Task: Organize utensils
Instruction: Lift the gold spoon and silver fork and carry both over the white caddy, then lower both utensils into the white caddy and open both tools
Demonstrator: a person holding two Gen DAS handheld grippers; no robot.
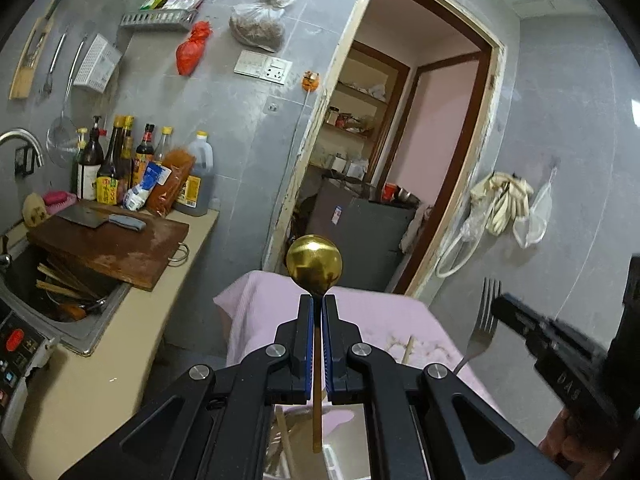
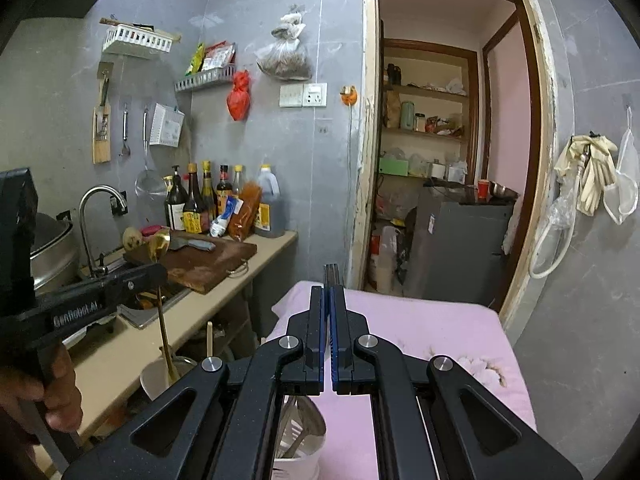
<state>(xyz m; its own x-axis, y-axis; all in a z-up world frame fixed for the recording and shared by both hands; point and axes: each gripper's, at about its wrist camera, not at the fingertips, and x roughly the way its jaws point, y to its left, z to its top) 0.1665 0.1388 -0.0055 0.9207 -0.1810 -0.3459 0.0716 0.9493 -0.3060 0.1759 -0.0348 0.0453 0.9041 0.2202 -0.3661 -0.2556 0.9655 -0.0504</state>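
My left gripper is shut on a gold spoon. The spoon stands upright, with its round bowl above the fingertips and its handle hanging down between the jaws. To the right, my right gripper is shut on a silver fork with its tines up. In the right wrist view the right gripper is shut, and the fork's tines show edge-on above it. The left gripper and the gold spoon are at the left, held by a hand. Below stands a white utensil holder with utensils in it.
A table with a pink cloth lies ahead. A round white cup stands to its left. The counter carries a cutting board with a cleaver, sauce bottles and a sink. An open doorway shows a grey fridge.
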